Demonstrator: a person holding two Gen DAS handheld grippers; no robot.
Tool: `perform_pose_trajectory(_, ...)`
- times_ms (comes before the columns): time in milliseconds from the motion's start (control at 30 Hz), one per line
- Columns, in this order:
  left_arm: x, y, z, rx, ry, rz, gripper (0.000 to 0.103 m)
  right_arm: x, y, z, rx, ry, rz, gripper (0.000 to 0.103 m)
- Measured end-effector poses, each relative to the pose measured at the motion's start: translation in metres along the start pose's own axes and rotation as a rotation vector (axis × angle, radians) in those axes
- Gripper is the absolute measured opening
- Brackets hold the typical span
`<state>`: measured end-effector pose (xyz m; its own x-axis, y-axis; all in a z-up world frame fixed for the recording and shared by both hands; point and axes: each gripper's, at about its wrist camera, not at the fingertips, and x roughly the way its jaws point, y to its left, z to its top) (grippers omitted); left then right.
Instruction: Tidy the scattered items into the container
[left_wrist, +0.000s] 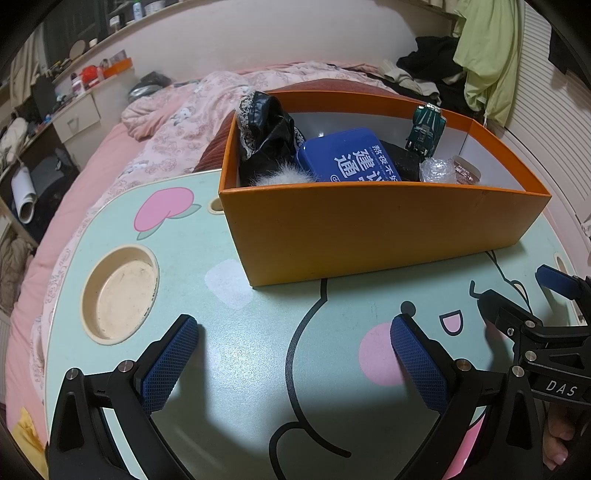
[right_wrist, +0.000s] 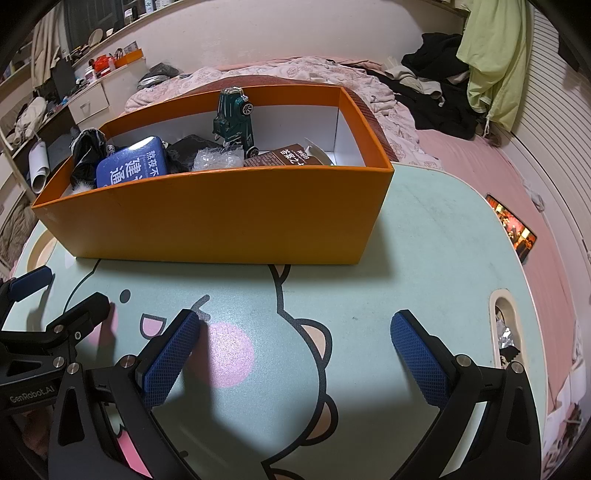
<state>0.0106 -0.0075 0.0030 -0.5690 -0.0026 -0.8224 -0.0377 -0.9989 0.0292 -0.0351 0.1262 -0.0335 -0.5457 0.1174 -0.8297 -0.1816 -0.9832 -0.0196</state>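
Orange box (left_wrist: 369, 229) beyond both empty claws (left_wrist: 295, 354)

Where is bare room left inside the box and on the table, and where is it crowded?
Inside the orange box, the white floor at the end past the brown carton is bare; the other end is packed around the blue tin and toy car. The table is bare in front of the box, under both open grippers.

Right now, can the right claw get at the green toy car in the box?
Probably yes. The right claw is open and empty, the orange box has no lid, and the green toy car stands on end above the other items.
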Motion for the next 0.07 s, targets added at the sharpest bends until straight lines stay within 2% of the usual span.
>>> perform_pose_trajectory(67, 0.0000, 0.0002, -0.0001, 0.001, 0.000, 0.001, 0.103, 0.0001, 0.0000, 0.0000, 0.000, 0.000, 0.000, 0.103)
